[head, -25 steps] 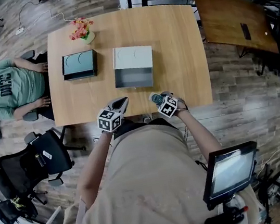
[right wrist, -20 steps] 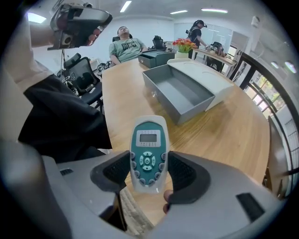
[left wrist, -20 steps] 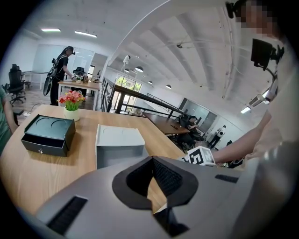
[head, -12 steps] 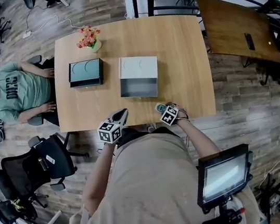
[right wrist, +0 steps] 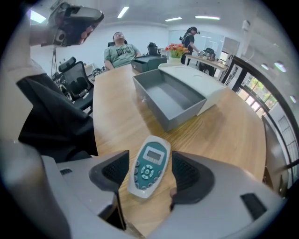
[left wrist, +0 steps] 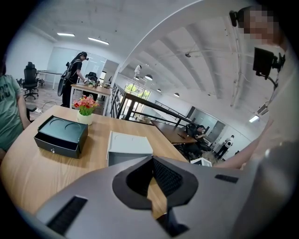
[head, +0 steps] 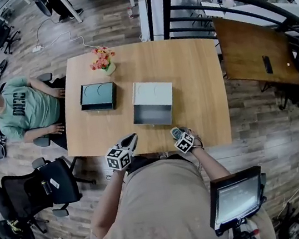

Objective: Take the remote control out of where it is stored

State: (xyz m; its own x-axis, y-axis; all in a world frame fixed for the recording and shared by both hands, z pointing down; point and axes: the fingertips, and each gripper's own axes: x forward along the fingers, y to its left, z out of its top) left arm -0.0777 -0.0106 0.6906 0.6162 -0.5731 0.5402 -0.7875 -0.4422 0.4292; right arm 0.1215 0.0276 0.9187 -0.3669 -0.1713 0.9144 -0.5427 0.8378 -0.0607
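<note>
We note: right gripper [right wrist: 148, 173] has jaws spread wide, and they have just been opening further. White oblong plastic remote control with teal keypad [right wrist: 149, 164] lies flat on light wooden table [right wrist: 117, 109] between pads, clear of both — outside open grey drawer box [right wrist: 170, 98], close in front of it. Our left gripper [left wrist: 152, 184] closed on nothing, at table's near edge.

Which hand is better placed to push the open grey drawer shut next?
Probably left: the left gripper is shut, empty and points toward the grey drawer. The right gripper's jaws have just been opening around the white-and-teal remote control.
</note>
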